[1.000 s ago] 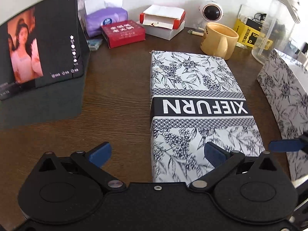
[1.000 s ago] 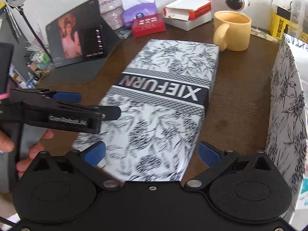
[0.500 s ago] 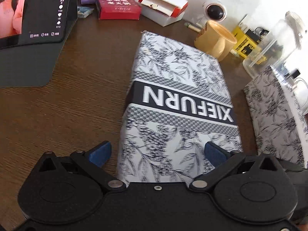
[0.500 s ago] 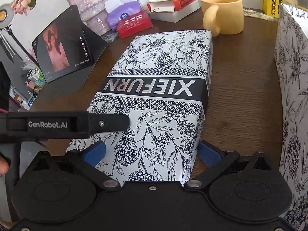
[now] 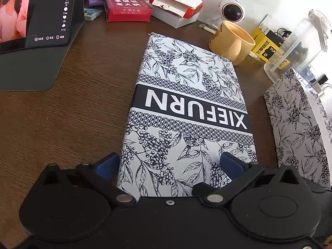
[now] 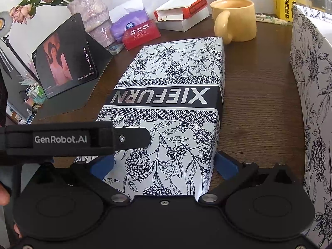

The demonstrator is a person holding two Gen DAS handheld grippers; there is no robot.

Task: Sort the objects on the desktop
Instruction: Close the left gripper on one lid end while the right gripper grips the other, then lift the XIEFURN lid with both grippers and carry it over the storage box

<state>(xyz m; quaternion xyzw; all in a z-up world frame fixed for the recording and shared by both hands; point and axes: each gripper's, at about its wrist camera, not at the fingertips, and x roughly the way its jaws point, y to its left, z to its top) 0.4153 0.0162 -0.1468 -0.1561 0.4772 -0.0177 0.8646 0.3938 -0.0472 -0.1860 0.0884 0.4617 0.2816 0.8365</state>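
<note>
With the lid (image 5: 186, 112) lying flat and printed side up on the wooden desk (image 5: 72, 114), both grippers straddle its near end, likely so that two wide grips can carry a broad, stiff panel level. Left gripper (image 5: 168, 164) and right gripper (image 6: 164, 164) each have blue pads spread wide at the lid's long edges; whether they press it, I cannot tell. Its matte floral cardboard matches the box (image 6: 309, 95) standing just right, near a smooth yellow mug (image 6: 234, 20).
</note>
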